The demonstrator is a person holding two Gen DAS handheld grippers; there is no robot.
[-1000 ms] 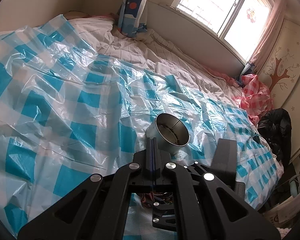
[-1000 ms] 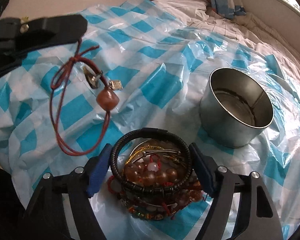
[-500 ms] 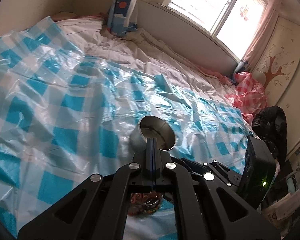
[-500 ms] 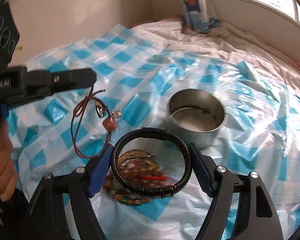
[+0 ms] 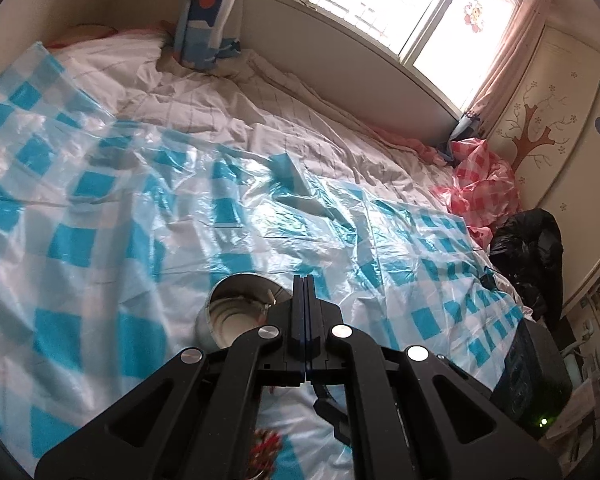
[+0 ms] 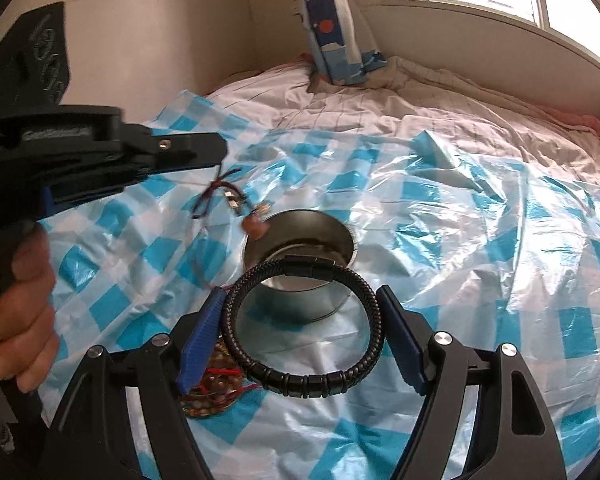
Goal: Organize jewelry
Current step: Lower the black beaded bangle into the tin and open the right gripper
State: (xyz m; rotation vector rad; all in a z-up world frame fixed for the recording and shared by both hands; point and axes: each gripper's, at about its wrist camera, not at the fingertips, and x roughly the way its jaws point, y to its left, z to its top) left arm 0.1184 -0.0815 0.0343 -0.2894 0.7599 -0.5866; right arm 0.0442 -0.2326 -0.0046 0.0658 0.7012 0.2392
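My right gripper (image 6: 301, 289) is shut on a black braided bracelet (image 6: 300, 386), which is held flat between the blue pads (image 6: 202, 340) just in front of the open metal tin (image 6: 300, 240). My left gripper (image 6: 214, 151) comes in from the left, shut on a red cord necklace (image 6: 216, 194). The necklace's brown bead (image 6: 254, 227) hangs at the tin's left rim. In the left wrist view the left gripper (image 5: 304, 280) is pressed shut above the tin (image 5: 236, 316), and the cord is hidden there. A pile of beaded jewelry (image 6: 216, 384) lies under the right gripper's left finger.
Everything sits on a crinkled blue-and-white checked plastic sheet (image 6: 480, 264) over a bed. A person's hand (image 6: 20, 320) grips the left tool. A blue patterned pillow (image 6: 332, 40) leans at the wall. Red checked plastic (image 5: 484, 188) and a black bag (image 5: 532, 248) lie at the bed's far side.
Both grippers have risen and moved toward the tin. The bracelet has come up off the bead pile. The necklace has swung from left of the pile to the tin's rim.
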